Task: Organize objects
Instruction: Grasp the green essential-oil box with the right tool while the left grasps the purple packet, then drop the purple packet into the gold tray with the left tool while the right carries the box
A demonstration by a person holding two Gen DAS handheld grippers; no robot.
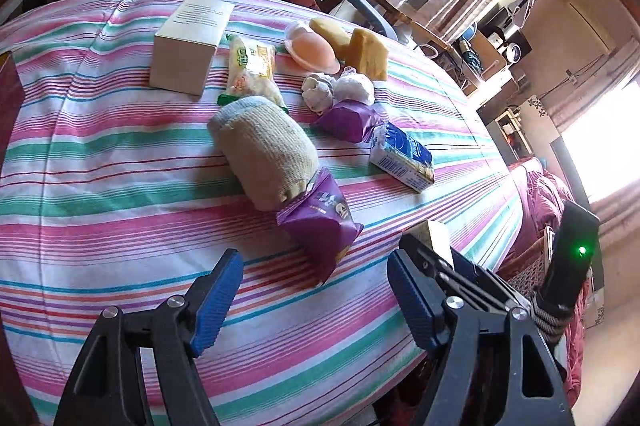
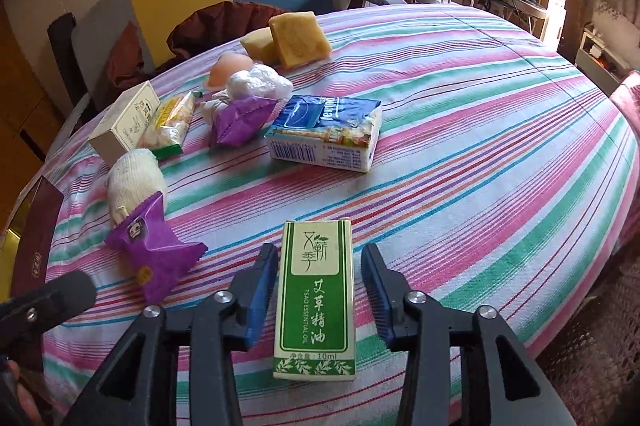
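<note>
Your right gripper (image 2: pixel 320 290) hangs over the near edge of the striped surface (image 2: pixel 500 145), jaws apart on either side of a green-and-white oil box (image 2: pixel 314 302). The box lies flat between the blue pads; a gap shows on the right side, while the left pad sits just beside it, and contact there cannot be told. It looks like a box either about to be taken or just set down; the pictures do not settle which.

Your left gripper (image 1: pixel 316 298) hovers nearby with jaws wide apart and nothing between them, aimed at a purple snack packet (image 1: pixel 320 230) that lies against a rolled cloth (image 1: pixel 264 149).

Judged from the layout, sorting is far from finished. Most items sit in a loose cluster toward the far side: a white box (image 1: pixel 184 45), a yellow snack bag (image 1: pixel 252 69), a pink dome-shaped piece (image 1: pixel 312 53), two tan blocks (image 1: pixel 352 41), crumpled white wads (image 1: pixel 340 87), a second purple packet (image 1: pixel 348 119) and a blue tissue pack (image 1: pixel 404 153). They are mixed by kind, several touching or overlapping, with no clear rows or groups. No bin or tray for them is visible. A dark red box (image 2: pixel 32 246) stands at the left edge, apart from the rest.

What remains, by this reading, is nearly everything: separating like from like and giving each a place.
</note>
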